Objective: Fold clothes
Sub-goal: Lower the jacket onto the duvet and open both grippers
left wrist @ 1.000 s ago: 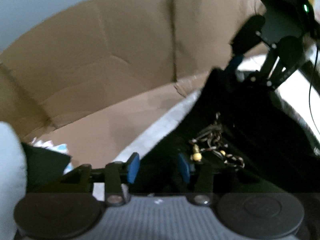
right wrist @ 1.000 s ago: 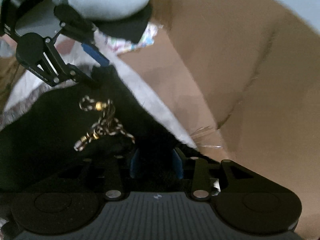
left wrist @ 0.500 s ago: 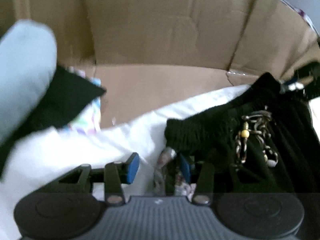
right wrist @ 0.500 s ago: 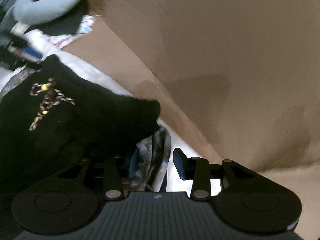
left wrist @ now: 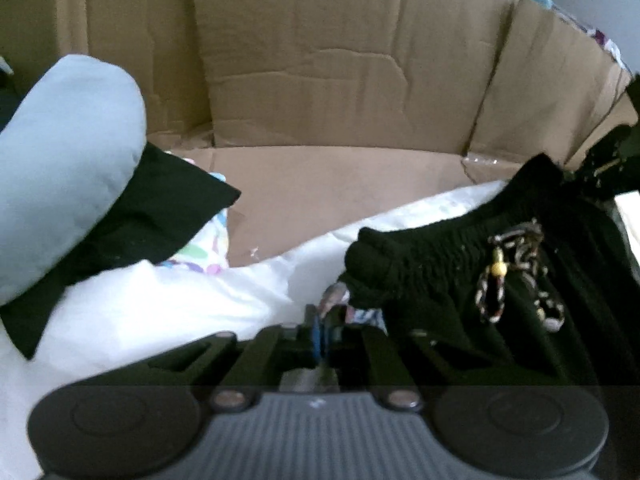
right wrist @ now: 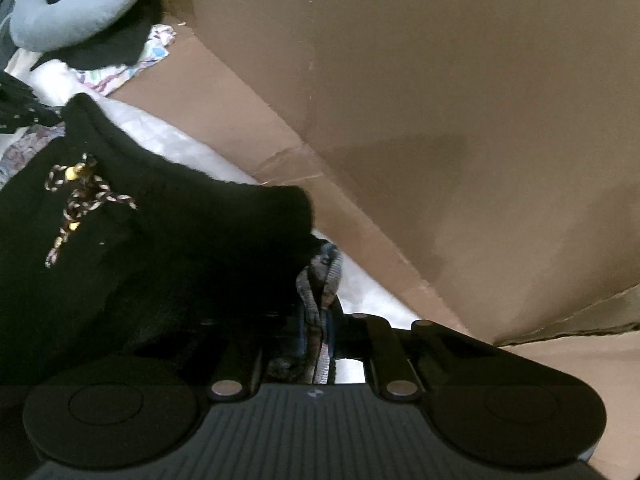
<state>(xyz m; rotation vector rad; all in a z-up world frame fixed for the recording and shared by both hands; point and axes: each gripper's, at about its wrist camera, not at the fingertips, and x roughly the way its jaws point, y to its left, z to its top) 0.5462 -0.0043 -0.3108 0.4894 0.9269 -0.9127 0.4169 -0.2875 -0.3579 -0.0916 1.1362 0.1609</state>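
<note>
Black garment (left wrist: 472,264), knit-looking, with a gathered ribbed waistband running across the top edge. It lies on white bedding (left wrist: 168,304) in front of a cardboard wall (left wrist: 320,72). In the right wrist view the same garment (right wrist: 152,232) fills the lower left, its waistband corner bulging up to a rounded point.

Drawstring (left wrist: 516,276): braided cord, black and pale flecks, knotted in a loose tangle at the waistband centre, with a yellow bead on it. In the right view the drawstring (right wrist: 80,204) shows two gold-coloured beads and trails downward.

Under the black cloth, a patterned lining or second fabric (right wrist: 320,280), grey-blue and brownish, sticks out at the corner. Whether it belongs to the same garment cannot be told.

Left gripper (left wrist: 320,334): blue pads pressed together, pinching a thin edge of the patterned cloth at the garment's near corner. Right gripper (right wrist: 318,332): jaws drawn narrow, clamped on a fold of the same patterned fabric just below the black corner.

Surroundings: the cardboard wall (right wrist: 440,120) stands close on the right. A pale blue neck pillow (left wrist: 60,168) rests on a flat black cloth (left wrist: 160,208) at left, over a sheet with coloured prints (left wrist: 200,256). In the right view the pillow (right wrist: 76,8) sits at far upper left, well apart from the garment.
</note>
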